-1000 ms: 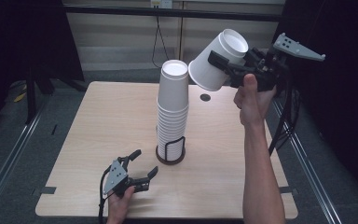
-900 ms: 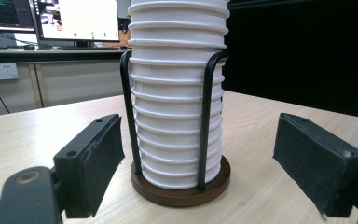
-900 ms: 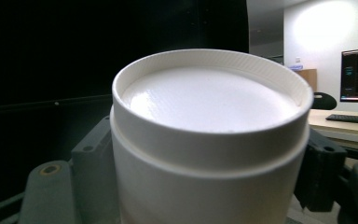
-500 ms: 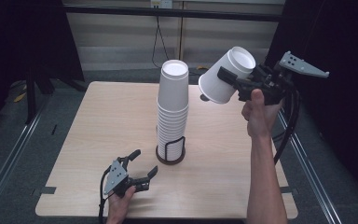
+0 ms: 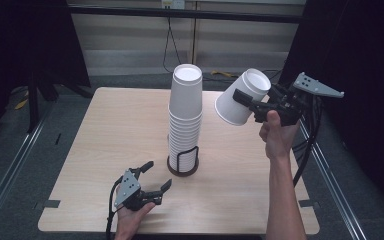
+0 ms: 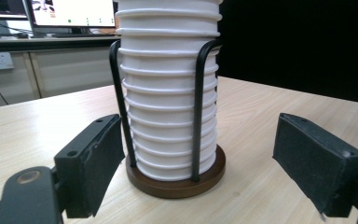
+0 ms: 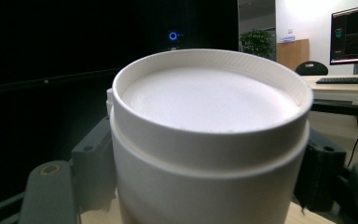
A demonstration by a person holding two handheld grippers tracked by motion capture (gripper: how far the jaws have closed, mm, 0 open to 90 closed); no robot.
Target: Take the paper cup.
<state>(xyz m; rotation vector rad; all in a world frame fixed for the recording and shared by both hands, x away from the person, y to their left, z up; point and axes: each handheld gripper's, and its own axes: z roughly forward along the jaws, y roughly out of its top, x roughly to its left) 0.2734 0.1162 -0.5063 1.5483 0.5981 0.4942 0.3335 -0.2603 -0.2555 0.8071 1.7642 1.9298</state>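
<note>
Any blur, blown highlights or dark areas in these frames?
High view: evenly lit table, dark surroundings on both sides, mild softness overall. Left gripper view: cup stack reasonably sharp, near tongs slightly soft. Right gripper view: held cup very close, its white base nearly blown out, background at the left black.

the stack of cups [image 5: 185,117] stands upright in a wire holder [image 5: 183,162] near the middle of the surface [image 5: 105,130]. the left gripper [image 5: 152,176] rests on the surface in front of the holder, toward the near edge, jaws pointing at it. the right gripper [image 5: 242,100] is up in the air to the right of the stack, holding a single cup [image 5: 241,97] tilted, apart from the stack.
</note>
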